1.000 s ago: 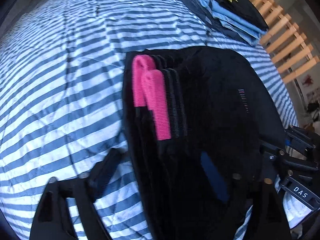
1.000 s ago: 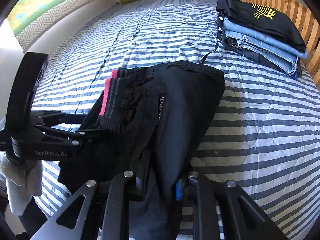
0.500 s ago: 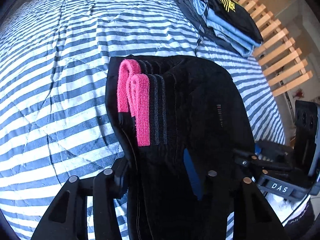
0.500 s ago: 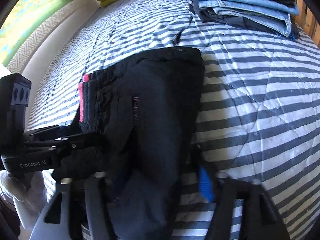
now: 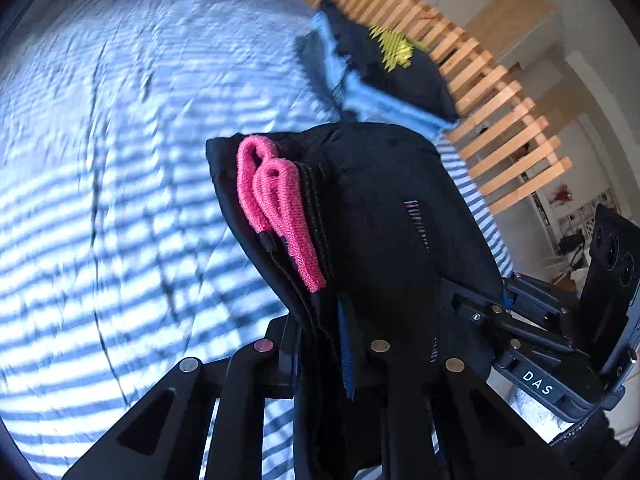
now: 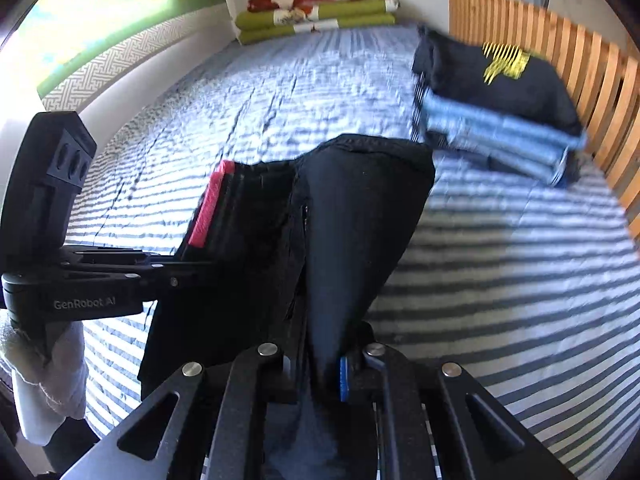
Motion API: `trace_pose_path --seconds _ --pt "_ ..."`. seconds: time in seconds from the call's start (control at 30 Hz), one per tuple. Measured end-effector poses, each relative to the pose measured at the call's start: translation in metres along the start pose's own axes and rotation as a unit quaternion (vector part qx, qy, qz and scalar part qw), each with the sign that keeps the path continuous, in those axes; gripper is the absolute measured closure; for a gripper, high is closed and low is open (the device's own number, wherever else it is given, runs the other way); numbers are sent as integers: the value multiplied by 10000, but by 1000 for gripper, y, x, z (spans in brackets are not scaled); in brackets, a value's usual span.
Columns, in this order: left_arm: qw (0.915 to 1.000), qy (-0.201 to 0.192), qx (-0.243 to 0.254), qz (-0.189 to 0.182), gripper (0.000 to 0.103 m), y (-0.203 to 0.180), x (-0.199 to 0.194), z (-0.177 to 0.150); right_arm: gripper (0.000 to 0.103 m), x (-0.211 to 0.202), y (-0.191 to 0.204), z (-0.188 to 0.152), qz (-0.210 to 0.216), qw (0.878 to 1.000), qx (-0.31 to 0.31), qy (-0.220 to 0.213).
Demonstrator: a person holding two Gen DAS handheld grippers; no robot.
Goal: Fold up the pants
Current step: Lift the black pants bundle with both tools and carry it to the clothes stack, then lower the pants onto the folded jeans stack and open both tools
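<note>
The black pants (image 5: 384,208) are already a compact folded bundle, pink waistband (image 5: 276,204) at one edge, held just above the striped bed (image 6: 500,260). The left hand-held gripper (image 5: 320,344) has just been closing and now pinches the near edge; the right hand-held gripper (image 6: 320,364) clamps the same bundle. What is left is probably setting it on the folded stack (image 6: 500,112) (dark top, blue layers), though blur hides finer creases. A slatted wooden rail (image 5: 492,92) and green cushions (image 6: 316,20) border the bed.

Black pants (image 5: 372,216) with pink waistband trim, folded into a thick bundle, lifted above the striped bed (image 5: 120,160)
</note>
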State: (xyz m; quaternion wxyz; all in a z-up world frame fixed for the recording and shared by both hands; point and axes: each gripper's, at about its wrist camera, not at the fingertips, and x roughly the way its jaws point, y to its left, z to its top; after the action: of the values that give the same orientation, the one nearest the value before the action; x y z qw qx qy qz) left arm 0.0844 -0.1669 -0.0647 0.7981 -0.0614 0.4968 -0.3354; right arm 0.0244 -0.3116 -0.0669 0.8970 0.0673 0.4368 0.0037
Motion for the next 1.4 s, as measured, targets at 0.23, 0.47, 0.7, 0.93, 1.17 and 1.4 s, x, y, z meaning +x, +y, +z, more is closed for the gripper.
trace_pose_path --seconds 0.23,0.47,0.7,0.93,1.17,1.4 --pt "9972 -554 448 -222 89 -56 -18 80 93 -49 -35 51 -291 9962 85 -820" --pt "9934 -923 592 -332 89 -101 7 198 93 -62 -90 132 -696 9865 137 -1477" --pt "9909 -1151 655 -235 89 -122 69 310 93 -32 -156 212 -946 9810 245 -1674" --pt "9951 -666 238 696 68 -84 174 377 68 46 -249 247 -2072 9699 798 -1001" --pt "9876 -694 723 1210 34 -83 167 351 65 28 -253 215 -1522 9719 1237 -1300" --pt "9820 -820 701 1553 33 -71 86 269 61 0 -163 165 -1663 9772 592 -1179"
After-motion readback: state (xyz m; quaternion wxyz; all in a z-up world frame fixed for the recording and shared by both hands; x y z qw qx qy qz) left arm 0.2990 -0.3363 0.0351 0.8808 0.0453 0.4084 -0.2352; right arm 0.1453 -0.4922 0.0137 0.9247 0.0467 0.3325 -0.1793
